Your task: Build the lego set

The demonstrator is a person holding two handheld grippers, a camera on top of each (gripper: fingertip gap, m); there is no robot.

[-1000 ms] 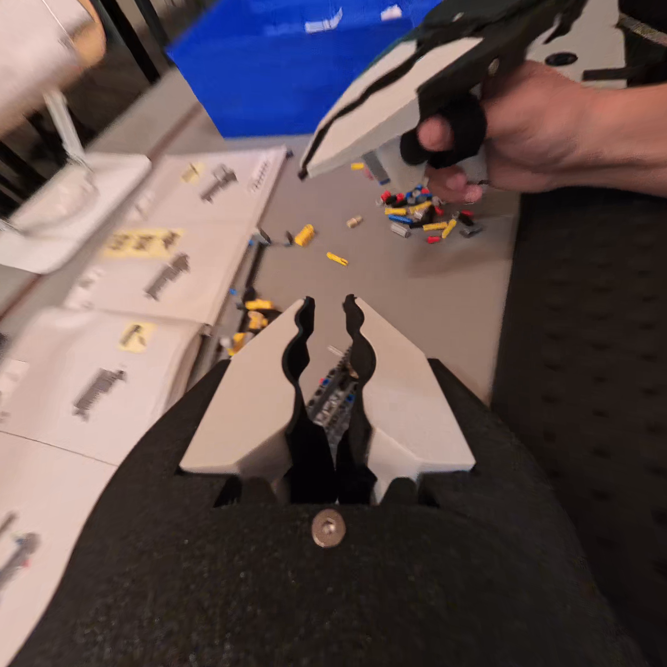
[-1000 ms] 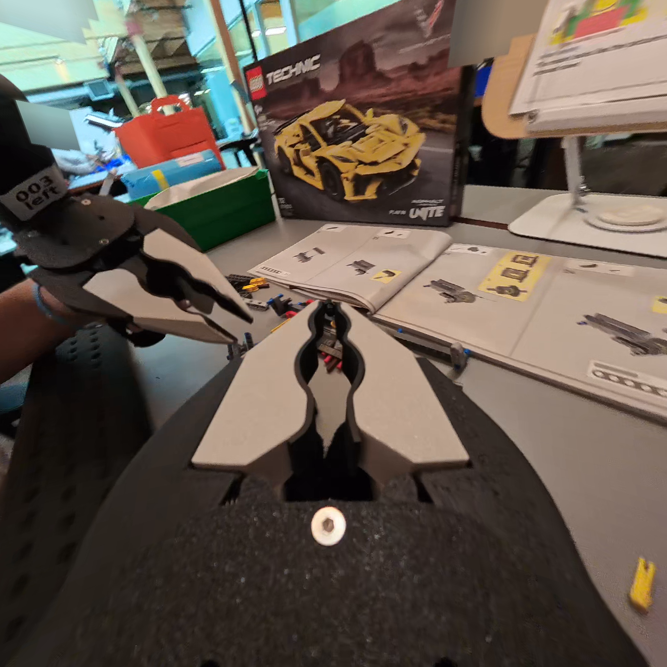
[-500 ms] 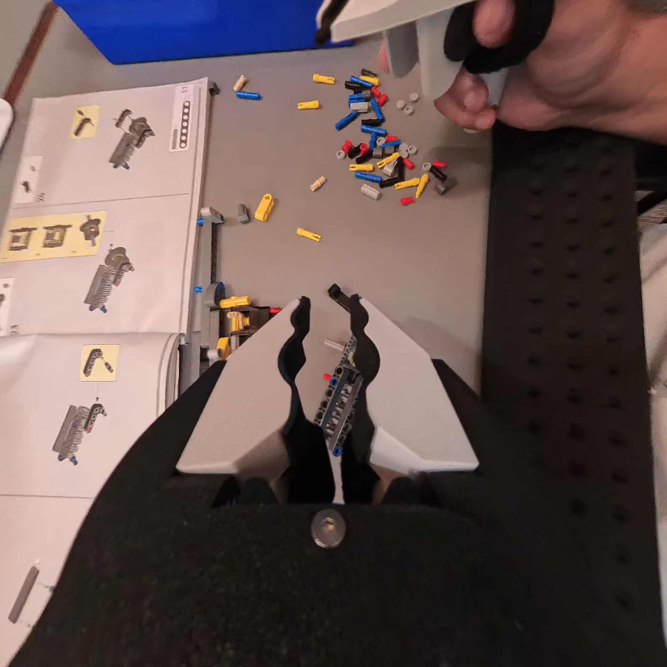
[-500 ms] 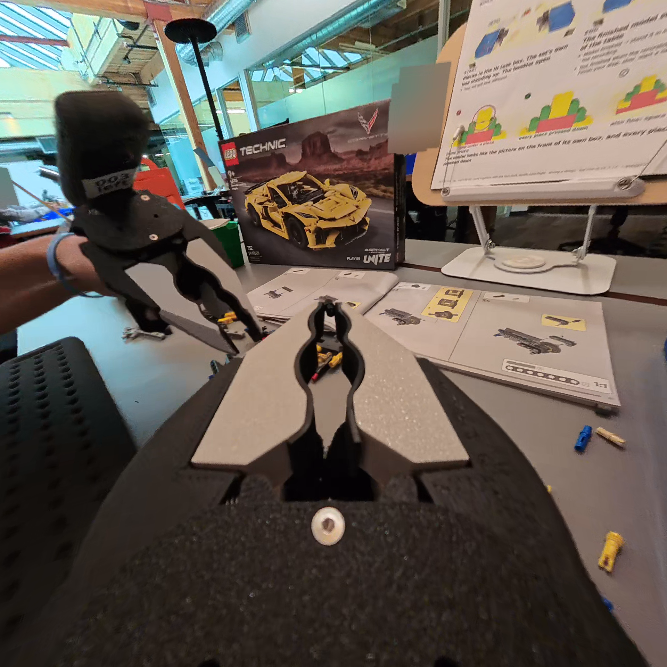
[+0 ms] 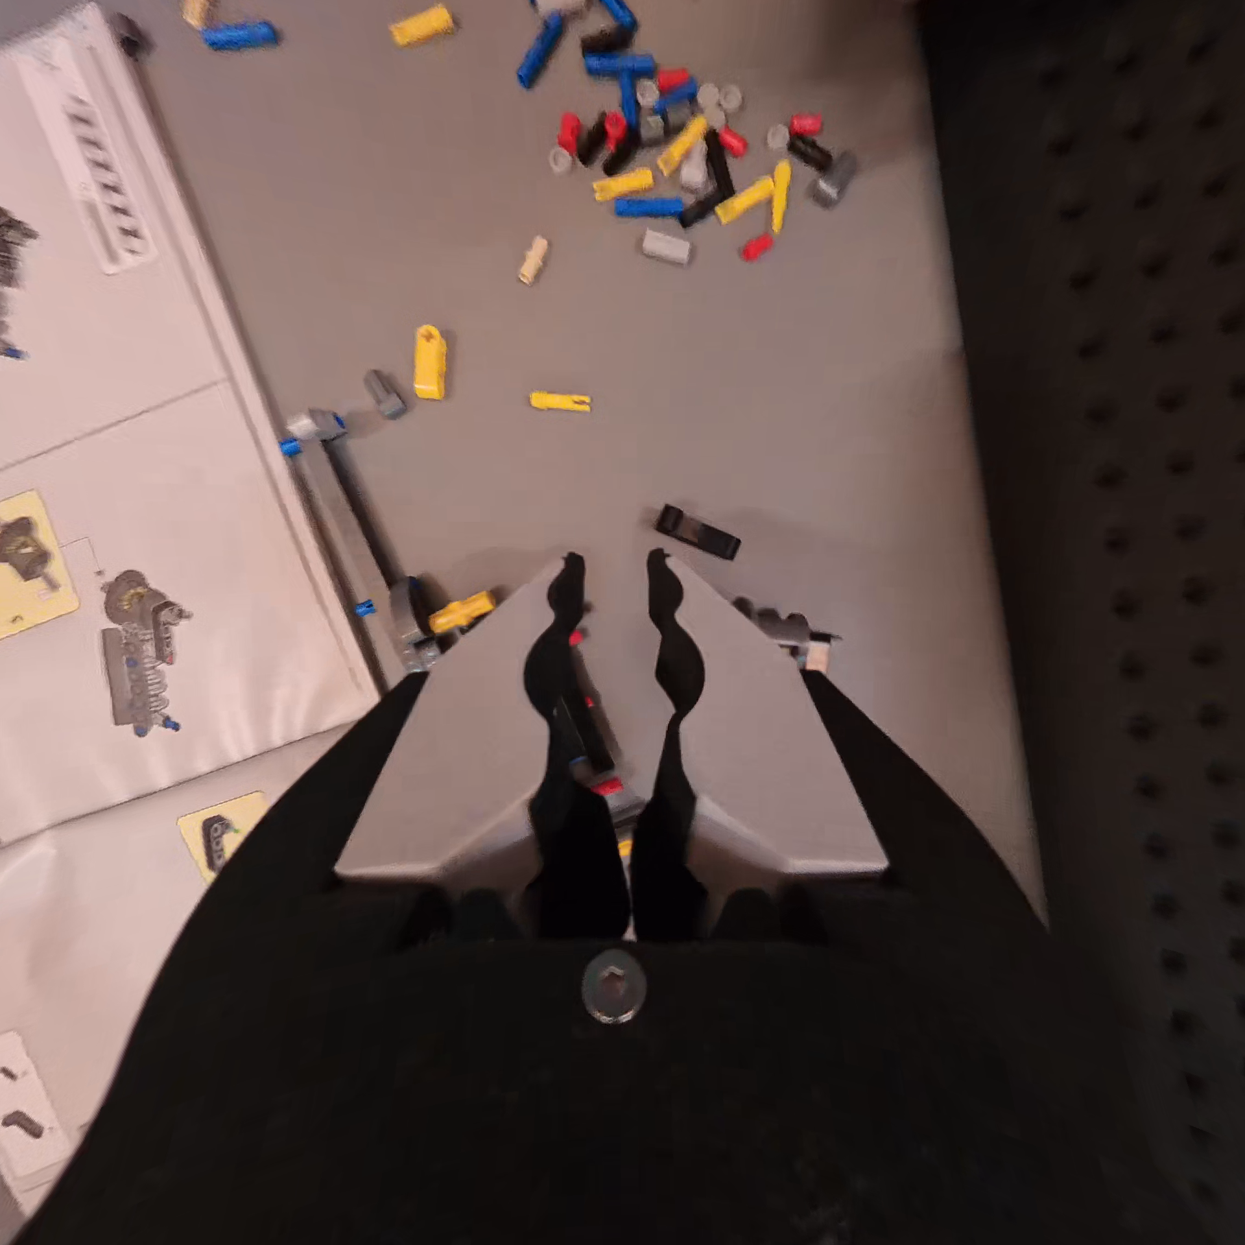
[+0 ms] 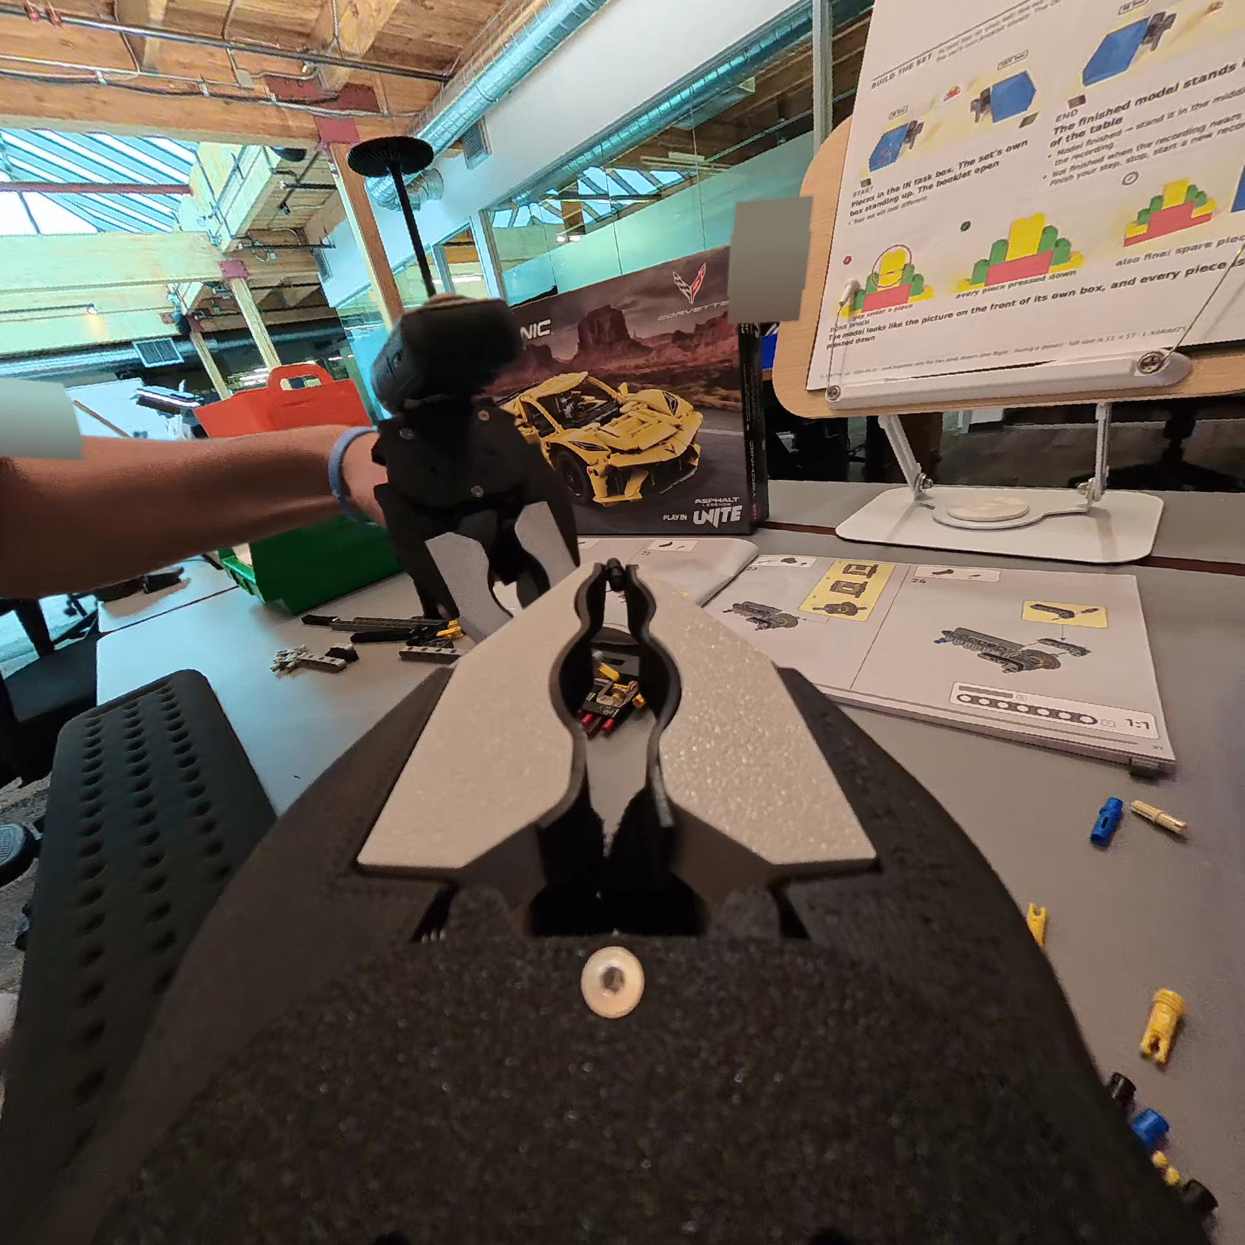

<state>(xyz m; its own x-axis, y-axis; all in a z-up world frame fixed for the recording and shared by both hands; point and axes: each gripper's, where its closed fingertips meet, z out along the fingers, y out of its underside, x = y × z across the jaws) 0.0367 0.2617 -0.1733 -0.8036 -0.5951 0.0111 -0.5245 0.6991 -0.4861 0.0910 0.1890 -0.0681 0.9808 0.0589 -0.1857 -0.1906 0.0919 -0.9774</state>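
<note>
The left wrist view is motion-blurred; the loose pile of small pieces (image 5: 694, 148) runs off its top edge; the instruction booklet (image 5: 135, 471) is cut by the left edge; a dark beam (image 5: 583, 731) lies partly hidden under the left gripper (image 5: 612, 562). In the right wrist view, the set's box (image 6: 647, 418) is partly hidden behind that gripper; the right gripper (image 6: 614, 571) pinches something dark, too small to identify.

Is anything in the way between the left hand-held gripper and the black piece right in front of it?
Nothing visible. Only bare table lies between the open left hand-held gripper and the black piece, just ahead and right of its tips.
</note>
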